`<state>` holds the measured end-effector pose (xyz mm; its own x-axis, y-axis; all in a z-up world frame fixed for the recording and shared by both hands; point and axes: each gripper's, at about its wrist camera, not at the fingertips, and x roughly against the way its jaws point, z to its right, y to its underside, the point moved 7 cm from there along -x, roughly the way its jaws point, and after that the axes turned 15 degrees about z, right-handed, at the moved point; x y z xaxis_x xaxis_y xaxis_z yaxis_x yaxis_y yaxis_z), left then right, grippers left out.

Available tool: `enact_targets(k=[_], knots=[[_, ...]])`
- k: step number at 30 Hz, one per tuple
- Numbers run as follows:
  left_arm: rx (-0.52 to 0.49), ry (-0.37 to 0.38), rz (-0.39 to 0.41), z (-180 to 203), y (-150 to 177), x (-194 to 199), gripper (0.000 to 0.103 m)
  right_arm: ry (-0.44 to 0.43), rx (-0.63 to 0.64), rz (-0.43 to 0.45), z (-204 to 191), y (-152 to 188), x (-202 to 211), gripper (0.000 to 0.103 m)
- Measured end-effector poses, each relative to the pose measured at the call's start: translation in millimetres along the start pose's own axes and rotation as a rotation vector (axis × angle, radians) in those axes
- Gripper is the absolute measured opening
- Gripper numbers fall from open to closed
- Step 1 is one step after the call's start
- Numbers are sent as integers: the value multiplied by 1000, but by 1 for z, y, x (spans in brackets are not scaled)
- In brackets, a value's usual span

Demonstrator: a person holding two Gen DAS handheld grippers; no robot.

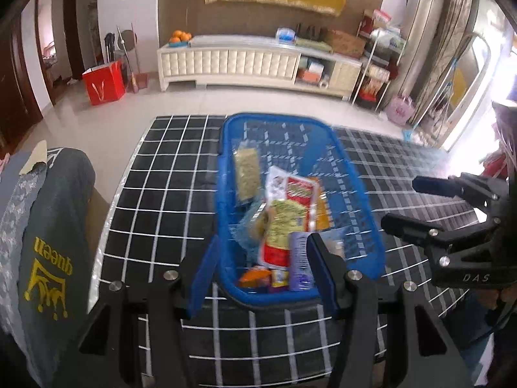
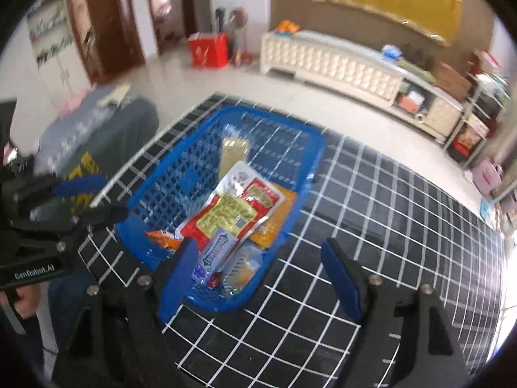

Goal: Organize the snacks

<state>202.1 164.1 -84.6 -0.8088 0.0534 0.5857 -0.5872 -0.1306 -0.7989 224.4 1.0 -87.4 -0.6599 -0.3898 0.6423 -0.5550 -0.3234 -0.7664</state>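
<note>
Black white-grid counter (image 1: 168, 194) carries blue basket (image 1: 226, 174) holding snack packets: red-yellow pack (image 2: 232, 213) on top. Left claw (image 1: 261, 278), right claw (image 2: 258, 278) both spread wide, empty, above basket's near end.

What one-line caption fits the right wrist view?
Open right gripper above a blue basket of snack packets on a black grid-patterned table, open left gripper alongside.
</note>
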Motion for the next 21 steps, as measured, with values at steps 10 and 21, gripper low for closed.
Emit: enact_targets(k=[10, 21], knots=[[-35, -38, 203, 54, -8, 78, 54, 110, -103, 214, 34, -1, 104, 82], [-87, -4, 421, 123, -10, 150, 85, 232, -82, 392, 44, 19, 199, 100]])
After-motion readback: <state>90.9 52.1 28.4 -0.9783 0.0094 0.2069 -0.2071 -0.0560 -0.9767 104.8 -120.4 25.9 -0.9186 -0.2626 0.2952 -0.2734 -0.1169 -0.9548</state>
